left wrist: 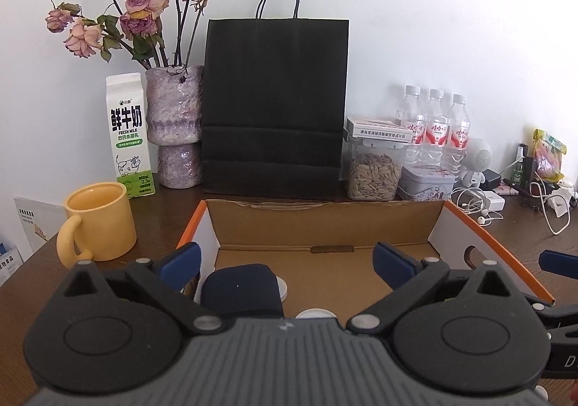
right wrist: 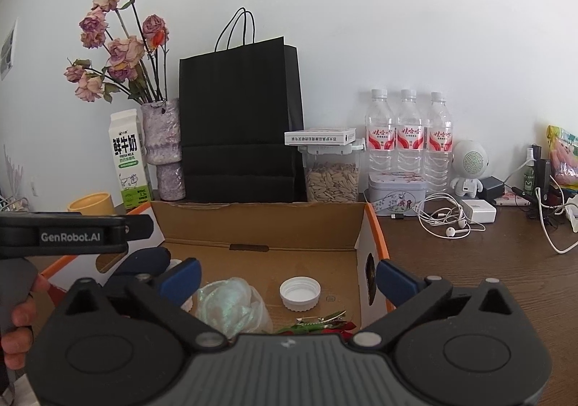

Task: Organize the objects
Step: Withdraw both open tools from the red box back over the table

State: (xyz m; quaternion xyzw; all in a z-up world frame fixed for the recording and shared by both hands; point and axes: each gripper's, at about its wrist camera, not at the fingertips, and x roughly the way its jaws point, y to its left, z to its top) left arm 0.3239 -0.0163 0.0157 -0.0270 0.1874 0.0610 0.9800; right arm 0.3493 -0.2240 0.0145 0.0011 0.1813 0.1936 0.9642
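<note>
Both tongs, left tongs and right tongs, stand spread wide with nothing pinched, over one open cardboard box on the tabletop. In the box lie one dark blue pouch, long axis across the box at its left end, one white cap open side up, one iridescent wad and one metal clip lying crosswise at the near edge. Behind stand one black bag, three water bottles, one milk carton, one yellow mug and one vase.

A dark wooden table carries a cardboard box, mug, and bag.
</note>
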